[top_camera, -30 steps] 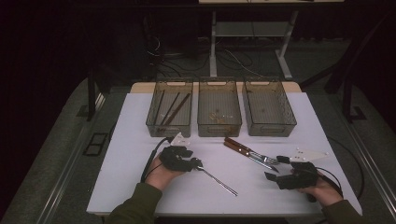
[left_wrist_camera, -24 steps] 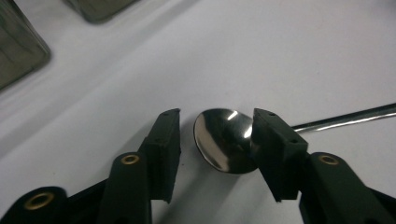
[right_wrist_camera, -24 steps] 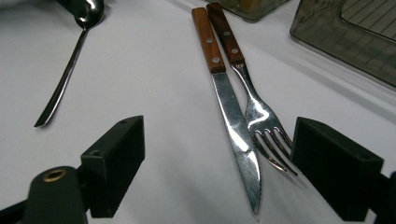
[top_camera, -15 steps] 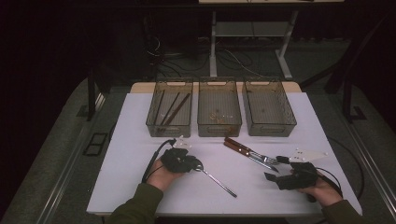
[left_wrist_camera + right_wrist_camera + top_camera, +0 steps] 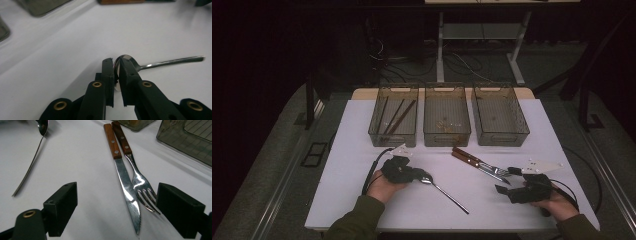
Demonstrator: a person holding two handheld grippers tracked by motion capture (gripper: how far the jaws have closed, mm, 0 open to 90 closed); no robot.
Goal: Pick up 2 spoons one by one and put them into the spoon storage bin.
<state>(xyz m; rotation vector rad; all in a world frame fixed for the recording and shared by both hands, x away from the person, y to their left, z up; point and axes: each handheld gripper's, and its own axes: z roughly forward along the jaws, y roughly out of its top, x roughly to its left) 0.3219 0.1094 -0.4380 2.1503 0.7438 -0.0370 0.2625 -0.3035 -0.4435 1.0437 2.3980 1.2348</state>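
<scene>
Spoon (image 5: 140,65): shiny steel, slim handle; L gripper (image 5: 117,65) fingers just closed onto bowl. R gripper (image 5: 116,205) fingers wide, empty.

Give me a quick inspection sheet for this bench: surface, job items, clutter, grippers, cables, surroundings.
Surface: white table, flat.
Job's things: spoon on the table, bowl between the left fingers; knife and fork side by side before the right gripper.
Clutter: three bins along the far edge; left one holds sticks, middle one small bits.
Grippers: left gripper has just been closing, shut on the spoon bowl; right gripper open, holding nothing.
Cables: black cable trails from the left gripper.
Surroundings: dark floor, metal stand behind.
</scene>
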